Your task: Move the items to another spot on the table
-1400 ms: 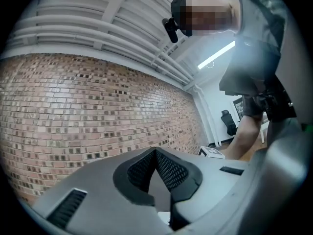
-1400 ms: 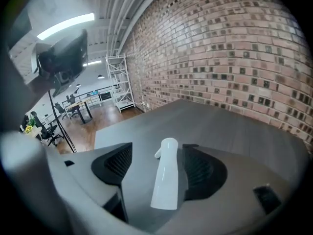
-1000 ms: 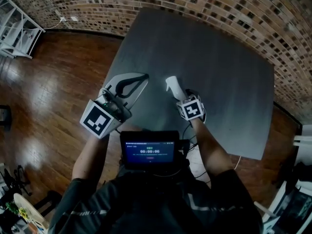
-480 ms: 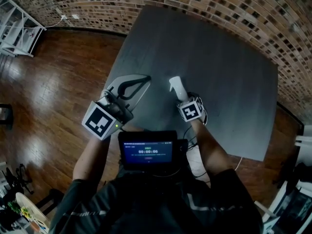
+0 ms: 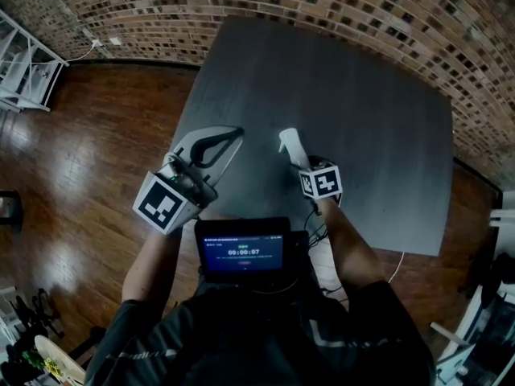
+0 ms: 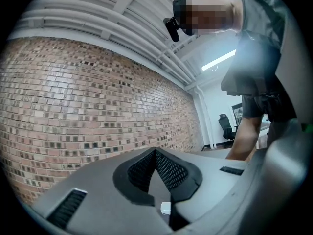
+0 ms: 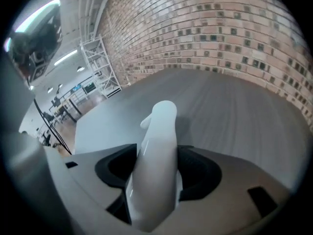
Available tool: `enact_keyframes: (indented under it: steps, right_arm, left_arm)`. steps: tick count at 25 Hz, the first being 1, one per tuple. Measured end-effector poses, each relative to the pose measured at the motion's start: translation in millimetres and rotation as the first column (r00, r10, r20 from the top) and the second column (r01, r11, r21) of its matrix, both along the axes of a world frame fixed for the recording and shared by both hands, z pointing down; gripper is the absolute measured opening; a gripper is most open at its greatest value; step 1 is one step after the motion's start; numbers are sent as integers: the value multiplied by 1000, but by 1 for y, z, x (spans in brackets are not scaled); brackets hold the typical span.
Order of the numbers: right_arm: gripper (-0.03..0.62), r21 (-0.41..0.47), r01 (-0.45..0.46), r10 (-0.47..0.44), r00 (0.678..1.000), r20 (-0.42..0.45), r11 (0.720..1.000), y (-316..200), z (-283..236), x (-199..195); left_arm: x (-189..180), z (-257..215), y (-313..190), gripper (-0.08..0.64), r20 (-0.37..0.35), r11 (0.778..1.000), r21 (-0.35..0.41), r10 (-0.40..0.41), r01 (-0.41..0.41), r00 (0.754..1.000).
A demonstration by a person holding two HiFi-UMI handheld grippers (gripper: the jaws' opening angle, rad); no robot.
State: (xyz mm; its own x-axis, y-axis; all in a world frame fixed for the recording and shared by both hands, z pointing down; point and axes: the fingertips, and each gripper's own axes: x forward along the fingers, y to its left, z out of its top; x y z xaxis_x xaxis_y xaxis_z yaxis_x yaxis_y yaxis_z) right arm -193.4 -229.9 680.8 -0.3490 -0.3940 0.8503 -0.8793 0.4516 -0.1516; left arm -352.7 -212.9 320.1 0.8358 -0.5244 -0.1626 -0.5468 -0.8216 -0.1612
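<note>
A white spray bottle (image 5: 288, 142) stands on the dark grey table (image 5: 362, 111) near its front edge. My right gripper (image 5: 304, 164) comes down on it from above, and its jaws have just been closing with the bottle between them. In the right gripper view the bottle (image 7: 159, 146) fills the gap, with both black pads (image 7: 199, 173) against its sides. My left gripper (image 5: 233, 135) hangs over the table's front left edge, pointing about level. Its two jaws meet at their tips with nothing between them, as the left gripper view also shows (image 6: 155, 153).
A brick wall (image 5: 338, 6) runs behind the table. Wooden floor (image 5: 88, 151) lies to the left, with a white shelf rack (image 5: 20, 71) at the far left. A small screen (image 5: 244, 252) sits on the person's chest. The person's forearm (image 6: 247, 136) shows at the right.
The right gripper has sunk a little and rolled on the white bottle, its jaws drawing in on it. The left gripper has stayed where it was.
</note>
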Motion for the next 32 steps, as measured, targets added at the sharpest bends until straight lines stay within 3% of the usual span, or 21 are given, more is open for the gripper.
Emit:
enact_keyframes:
  steps: [6, 14, 20, 25, 29, 32]
  right_arm:
    - [268, -12, -173, 172, 972, 160, 985, 10, -25, 18]
    - [265, 61, -291, 275, 941, 198, 955, 30, -62, 50]
    - [265, 170, -329, 306, 940, 150, 929, 50, -101, 71]
    - [265, 210, -395, 370, 917, 150, 894, 67, -121, 97]
    - [265, 254, -432, 413, 902, 126, 866, 74, -137, 117]
    - [264, 265, -442, 423, 897, 129, 857, 77, -148, 120]
  left_arm:
    - [10, 0, 3, -3, -7, 998, 6, 69, -69, 998]
    - [41, -4, 7, -3, -28, 981, 23, 193, -193, 981]
    - [66, -8, 15, -3, -49, 952, 34, 305, -303, 951]
    - [86, -8, 22, -3, -72, 931, 43, 366, -363, 928]
    - [98, -10, 31, -3, -45, 910, 47, 414, -412, 909]
    - [104, -16, 30, -3, -64, 902, 40, 432, -430, 899]
